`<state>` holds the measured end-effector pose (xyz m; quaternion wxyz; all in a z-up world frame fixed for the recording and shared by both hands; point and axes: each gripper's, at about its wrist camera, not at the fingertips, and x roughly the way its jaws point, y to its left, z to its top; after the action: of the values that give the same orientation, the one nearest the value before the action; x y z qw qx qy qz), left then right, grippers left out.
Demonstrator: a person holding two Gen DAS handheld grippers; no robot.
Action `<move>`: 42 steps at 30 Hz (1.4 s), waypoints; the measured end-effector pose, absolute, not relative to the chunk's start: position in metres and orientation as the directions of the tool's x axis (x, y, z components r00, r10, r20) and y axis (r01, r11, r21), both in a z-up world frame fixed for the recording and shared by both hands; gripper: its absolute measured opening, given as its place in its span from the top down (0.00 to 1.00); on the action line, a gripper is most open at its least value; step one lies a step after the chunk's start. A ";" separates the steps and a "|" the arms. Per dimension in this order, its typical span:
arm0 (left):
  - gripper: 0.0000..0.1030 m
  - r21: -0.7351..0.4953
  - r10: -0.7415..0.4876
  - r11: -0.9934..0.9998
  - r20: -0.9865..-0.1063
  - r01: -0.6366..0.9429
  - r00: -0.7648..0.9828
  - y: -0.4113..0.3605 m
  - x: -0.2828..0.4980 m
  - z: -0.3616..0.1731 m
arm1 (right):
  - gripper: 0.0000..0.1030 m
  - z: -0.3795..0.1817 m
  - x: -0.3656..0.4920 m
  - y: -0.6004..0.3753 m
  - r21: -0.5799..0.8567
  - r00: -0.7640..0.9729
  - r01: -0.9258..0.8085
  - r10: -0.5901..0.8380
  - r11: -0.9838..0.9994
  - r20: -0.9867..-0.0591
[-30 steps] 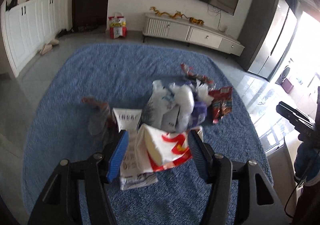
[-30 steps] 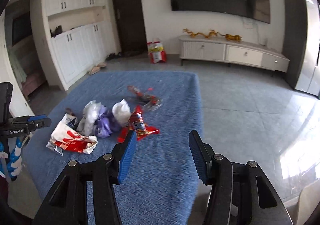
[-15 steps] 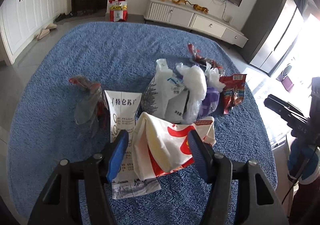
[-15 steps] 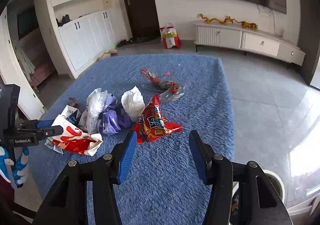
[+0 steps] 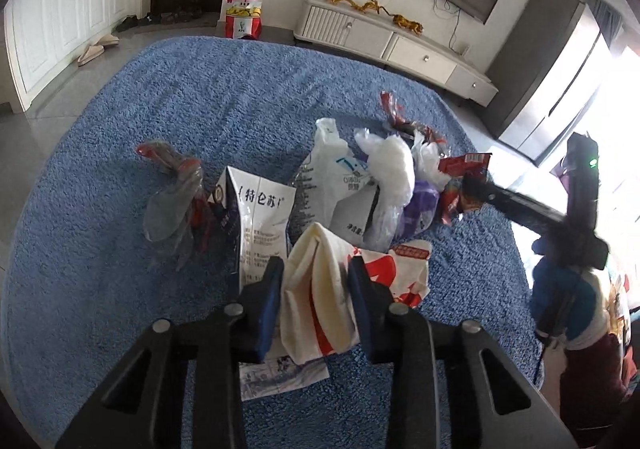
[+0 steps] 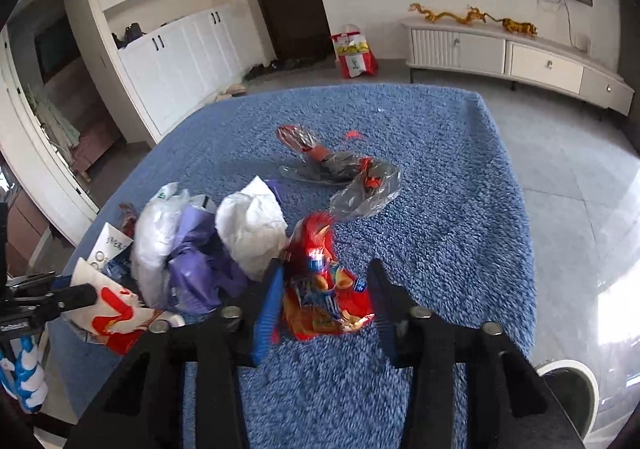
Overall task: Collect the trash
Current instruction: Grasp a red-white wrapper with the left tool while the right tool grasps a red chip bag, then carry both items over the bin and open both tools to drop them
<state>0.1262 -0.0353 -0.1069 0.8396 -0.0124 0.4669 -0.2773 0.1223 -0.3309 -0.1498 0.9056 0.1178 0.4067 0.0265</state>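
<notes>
Two grippers work at one heap of litter on a blue shag cloth (image 5: pixel 120 269) covering a table. The left gripper (image 5: pixel 316 281) has its jaws drawn in against both sides of a crumpled white-and-red paper bag (image 5: pixel 320 309), pinching its upright fold; the rest of the bag trails to the right over the cloth. The right gripper (image 6: pixel 324 297) stands with jaws parted on either side of a red snack wrapper (image 6: pixel 320 289), the blue left pad close to the wrapper's edge and the right pad clear of it, so no hold is made. Just beyond the paper bag lies a flattened white milk carton (image 5: pixel 260 225) with printed characters, and to its left a clear film wrapper with red ends (image 5: pixel 172 189). Behind, touching one another, sit a white plastic bag (image 5: pixel 332 185), a wad of white plastic (image 6: pixel 252 229) and a purple bag (image 6: pixel 200 269). Farther off on the cloth, apart from the heap, rests another clear wrapper (image 6: pixel 352 177). Beyond the table stand a white TV cabinet (image 6: pixel 500 53) and a red-and-white carrier bag (image 6: pixel 354 57) on the floor.
</notes>
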 end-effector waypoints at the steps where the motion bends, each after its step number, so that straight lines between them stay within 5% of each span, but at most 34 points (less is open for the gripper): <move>1: 0.73 -0.278 -0.477 0.847 -0.773 0.453 0.418 -0.035 0.124 -0.105 | 0.87 -0.150 0.121 -0.331 0.235 0.669 0.044 0.146 0.971 -0.729; 7: 0.74 -0.264 -0.483 0.845 -0.750 0.466 0.451 -0.037 0.110 -0.088 | 0.96 -0.139 0.100 -0.322 0.219 0.694 -0.004 0.161 0.976 -0.702; 23: 0.75 -0.200 -0.450 0.875 -0.671 0.441 0.590 -0.033 0.065 -0.011 | 0.96 -0.075 0.005 -0.356 0.222 0.822 -0.012 0.136 0.975 -0.553; 33: 0.74 -0.165 -0.518 0.808 -0.658 0.566 0.547 -0.109 0.041 0.008 | 0.96 -0.073 -0.068 -0.428 0.207 0.851 0.163 -0.031 0.965 -0.524; 42: 0.74 -0.133 -0.569 0.688 -0.709 0.713 0.417 -0.225 0.027 -0.016 | 0.96 -0.118 -0.128 -0.499 0.203 0.768 0.389 -0.195 0.898 -0.610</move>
<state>0.0265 -0.2251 -0.0161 0.8363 0.0950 0.3803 -0.3833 -0.1275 -0.4991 -0.1175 0.9262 0.1612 0.3021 -0.1576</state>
